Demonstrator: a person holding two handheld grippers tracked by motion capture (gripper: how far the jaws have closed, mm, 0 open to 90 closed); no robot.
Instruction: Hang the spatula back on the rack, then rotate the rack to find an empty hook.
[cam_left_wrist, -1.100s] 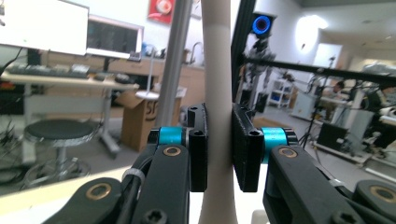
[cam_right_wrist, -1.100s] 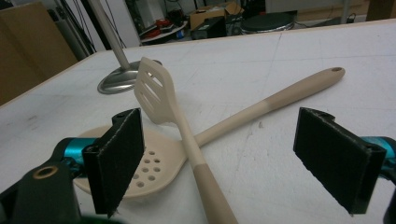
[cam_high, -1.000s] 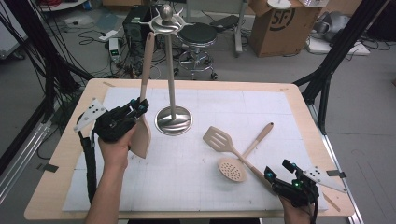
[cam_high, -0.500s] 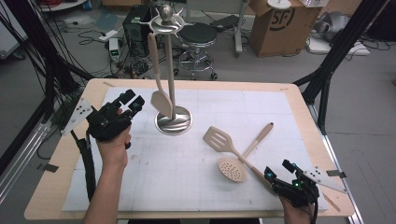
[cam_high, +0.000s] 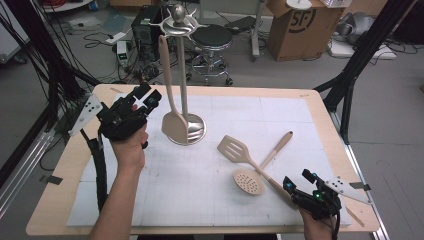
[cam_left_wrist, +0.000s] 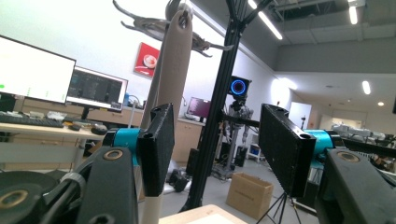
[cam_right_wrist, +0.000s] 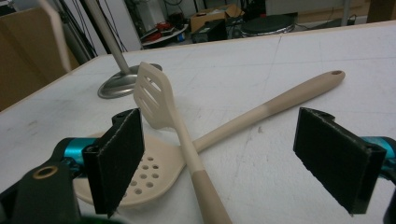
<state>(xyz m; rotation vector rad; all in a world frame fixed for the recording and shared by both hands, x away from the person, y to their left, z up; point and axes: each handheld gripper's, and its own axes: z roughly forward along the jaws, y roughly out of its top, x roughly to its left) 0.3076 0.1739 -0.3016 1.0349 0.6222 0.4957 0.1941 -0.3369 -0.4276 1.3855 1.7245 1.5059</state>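
Beige silicone and brushed steel hold the middle of the high view: a solid spatula (cam_high: 172, 107) hangs by its handle from a hook at the crown of the utensil stand (cam_high: 183, 75), its blade low against the stand's round base on the white mat (cam_high: 200, 190). Just to its left, the left gripper (cam_high: 145, 97) hovers in the person's left hand (cam_high: 129, 145), its jaws just parted and nothing between them. A slotted turner (cam_high: 237, 151) and a perforated skimmer (cam_high: 257, 172) lie crossed on the mat right of the stand. At the table's near right corner the right gripper (cam_high: 296, 181) rests low, jaws spread, pointing at the turner's handle end.

From the left gripper view, the two black jaws stand well apart with only the room behind them; the spatula's handle (cam_left_wrist: 170, 70) rises just behind the left jaw up to the stand's hooked crown (cam_left_wrist: 161, 21).

From the right gripper view, the jaws are wide and grasp nothing. The turner (cam_right_wrist: 161, 107) lies over the skimmer (cam_right_wrist: 154, 175) between them, and the stand's base (cam_right_wrist: 116, 86) sits farther back.
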